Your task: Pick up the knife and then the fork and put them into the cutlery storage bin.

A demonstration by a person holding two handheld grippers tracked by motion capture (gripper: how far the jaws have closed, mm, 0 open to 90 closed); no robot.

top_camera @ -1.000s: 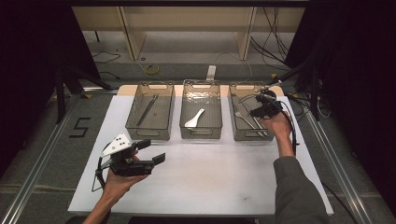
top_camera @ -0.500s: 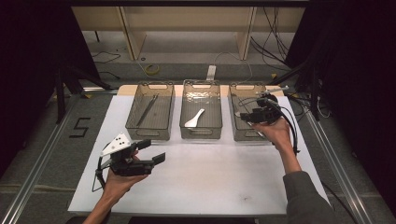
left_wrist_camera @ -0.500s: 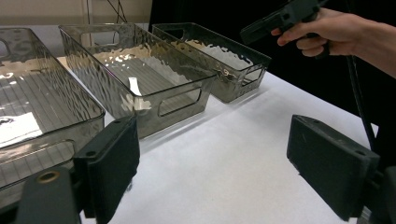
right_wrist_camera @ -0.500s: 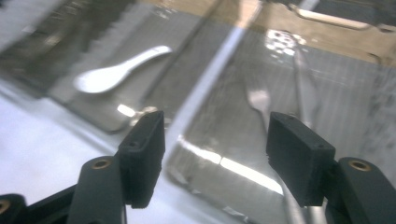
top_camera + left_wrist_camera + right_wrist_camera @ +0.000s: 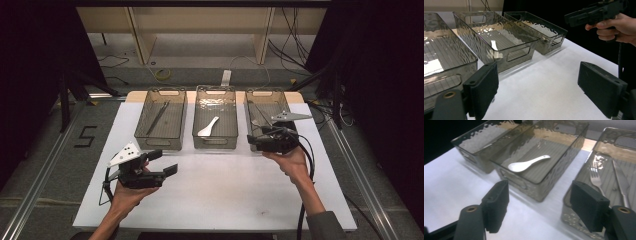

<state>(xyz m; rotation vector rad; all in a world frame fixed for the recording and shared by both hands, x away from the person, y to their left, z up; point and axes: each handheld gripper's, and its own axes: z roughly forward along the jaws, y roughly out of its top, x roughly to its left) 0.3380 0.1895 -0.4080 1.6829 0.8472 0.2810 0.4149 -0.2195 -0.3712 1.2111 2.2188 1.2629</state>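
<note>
On the table (image 5: 215, 200): three bins.
Right bin (image 5: 267, 107): fork (image 5: 596, 178) and knife (image 5: 621, 181) inside.
Right gripper (image 5: 256, 142): pulled back before that bin, jaws just opened, empty; drop looks done.
Left gripper (image 5: 167, 162): wide open, empty.

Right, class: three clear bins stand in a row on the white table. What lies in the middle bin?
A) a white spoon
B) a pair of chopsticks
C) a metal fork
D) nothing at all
A: the white spoon lies on the floor of the middle bin, seen in the high view and the right gripper view; the fork lies in the right bin instead.
</note>
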